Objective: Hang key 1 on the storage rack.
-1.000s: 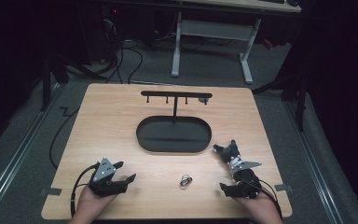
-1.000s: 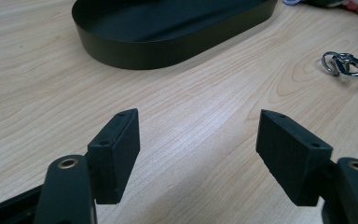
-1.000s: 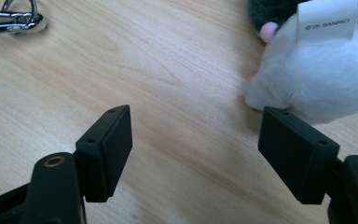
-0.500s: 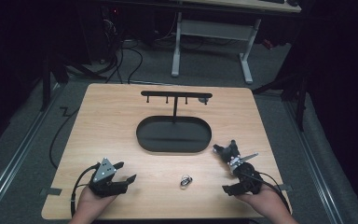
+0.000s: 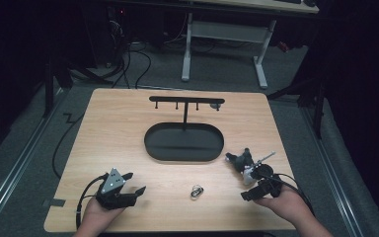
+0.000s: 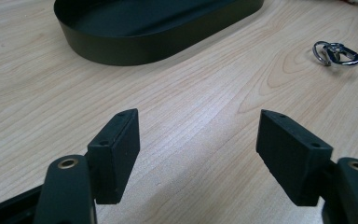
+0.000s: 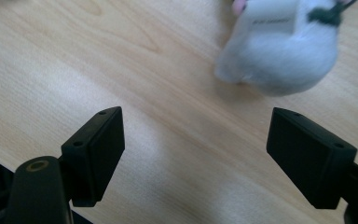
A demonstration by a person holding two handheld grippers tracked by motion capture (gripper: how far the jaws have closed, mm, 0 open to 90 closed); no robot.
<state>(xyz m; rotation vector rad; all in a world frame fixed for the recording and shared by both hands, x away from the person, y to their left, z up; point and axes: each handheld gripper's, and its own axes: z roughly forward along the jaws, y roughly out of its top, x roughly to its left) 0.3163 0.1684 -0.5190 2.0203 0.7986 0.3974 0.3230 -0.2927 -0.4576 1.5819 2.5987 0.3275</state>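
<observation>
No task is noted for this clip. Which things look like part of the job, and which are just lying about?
Likely the job (a guess):
- silver metal snap clip
- white fluffy plush charm
- black oval tray with its black hooked T-bar stand
- left tool and right tool, both open

Lying about:
- white-legged desk
- black floor cables, behind the wooden table

White plush toy [image 7: 279, 51] blurred and cut by the top edge (right gripper view), black tray [image 6: 154, 28] cropped at top.
</observation>
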